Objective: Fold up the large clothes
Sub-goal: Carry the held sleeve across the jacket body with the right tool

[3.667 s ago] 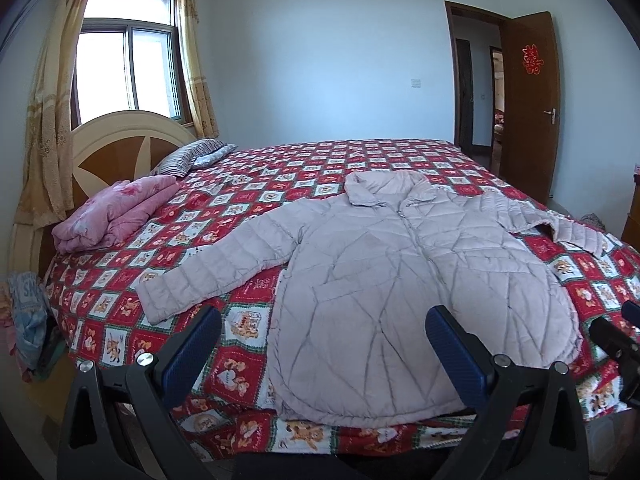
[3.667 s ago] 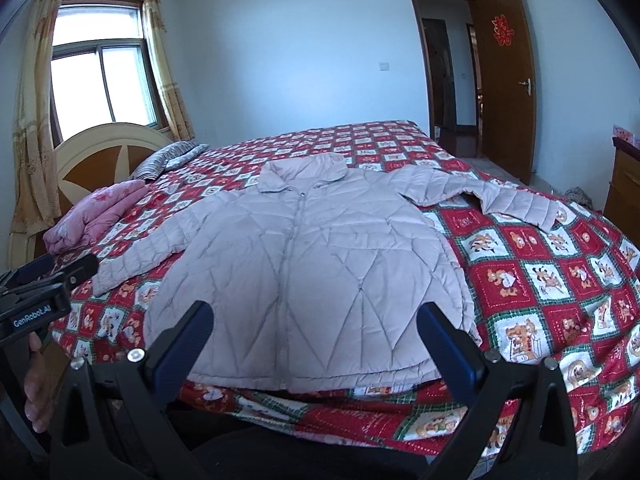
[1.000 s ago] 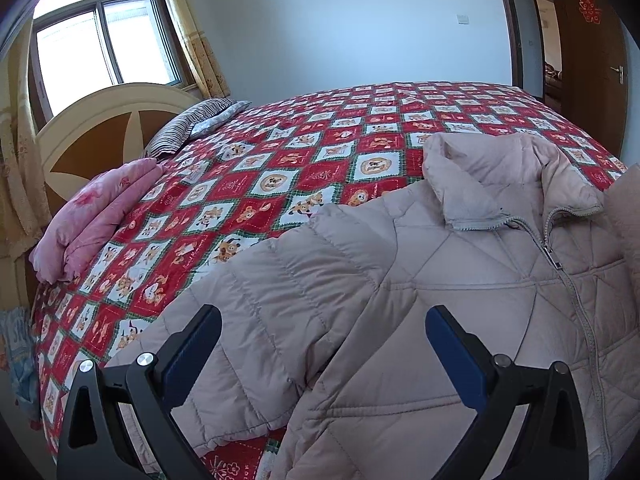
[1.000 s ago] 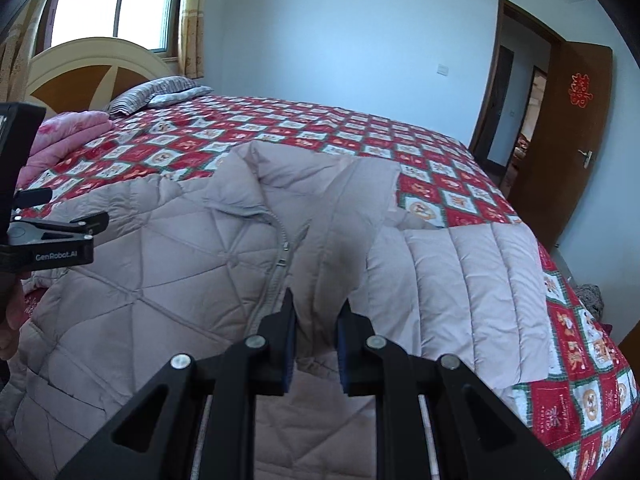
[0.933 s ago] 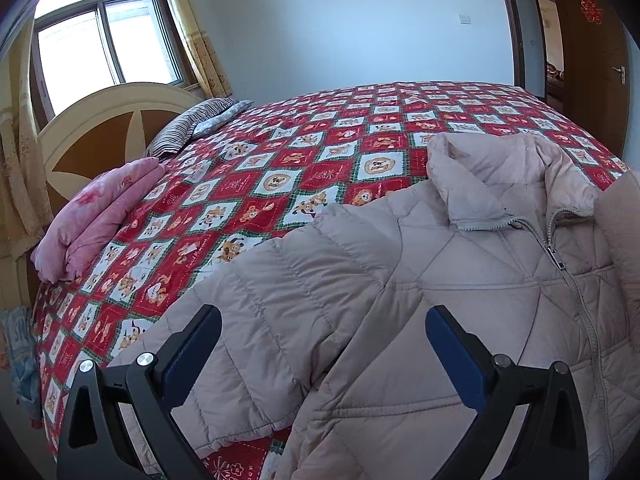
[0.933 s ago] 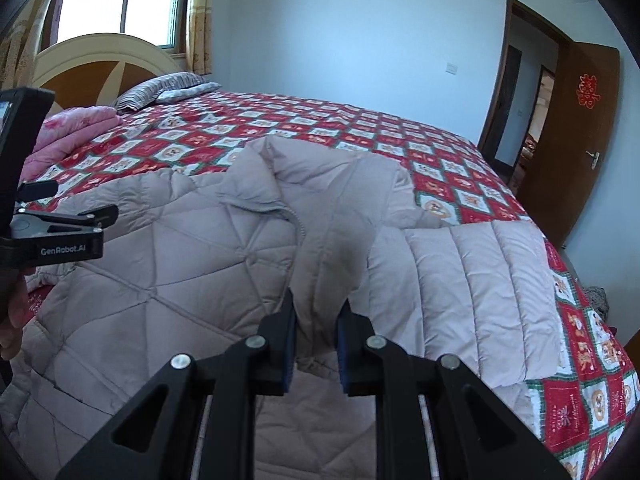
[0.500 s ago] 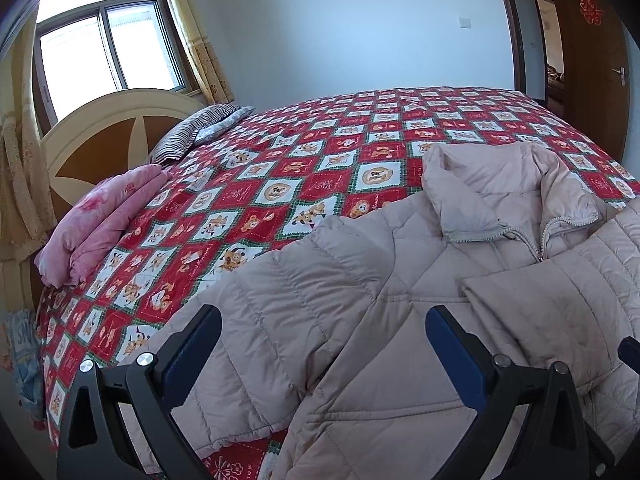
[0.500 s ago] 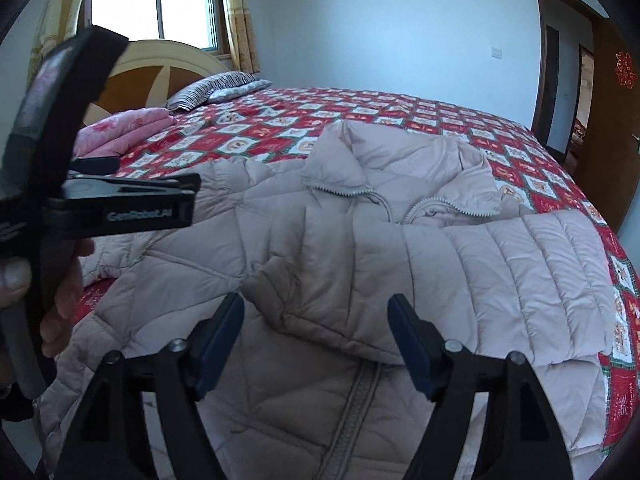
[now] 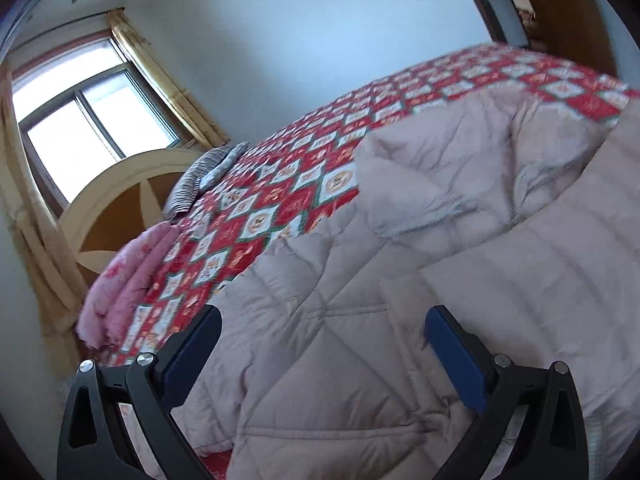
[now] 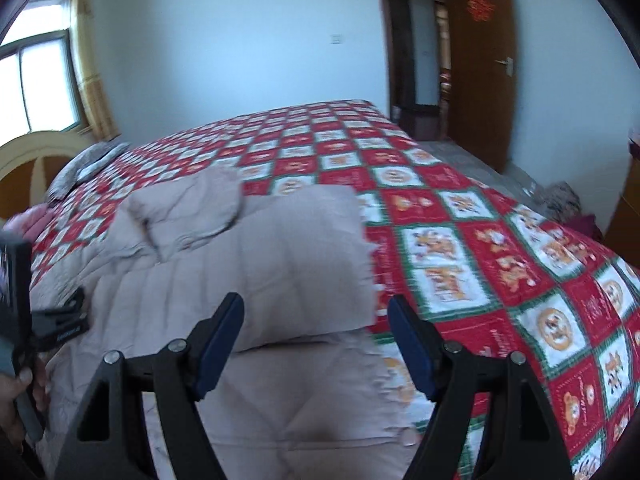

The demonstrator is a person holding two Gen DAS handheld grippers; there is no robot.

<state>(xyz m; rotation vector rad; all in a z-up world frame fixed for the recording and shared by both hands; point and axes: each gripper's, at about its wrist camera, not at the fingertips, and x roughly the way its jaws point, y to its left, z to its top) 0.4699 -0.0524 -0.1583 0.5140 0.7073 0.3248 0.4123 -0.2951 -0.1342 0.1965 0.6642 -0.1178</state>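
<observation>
A pale pink quilted puffer jacket [image 9: 344,280] lies front-up on the bed, its collar toward the far side. Its right sleeve [image 10: 288,256] is folded across the chest. My left gripper [image 9: 320,344] is open and empty, hovering over the jacket's left shoulder area; the view is tilted. My right gripper [image 10: 316,336] is open and empty, just above the folded sleeve's near edge. The left gripper's body [image 10: 44,328] and the hand holding it show at the left edge of the right wrist view.
The bed carries a red, white and green patterned quilt [image 10: 480,240]. A folded pink blanket [image 9: 124,280] and a striped pillow [image 9: 200,180] lie by the wooden headboard [image 9: 120,208]. A window is behind it. An open brown door [image 10: 480,60] and a dresser are at the right.
My right gripper has let go of the sleeve, opened and swung right. The sleeve now lies across the chest. My left gripper has tilted and moved closer over the jacket.
</observation>
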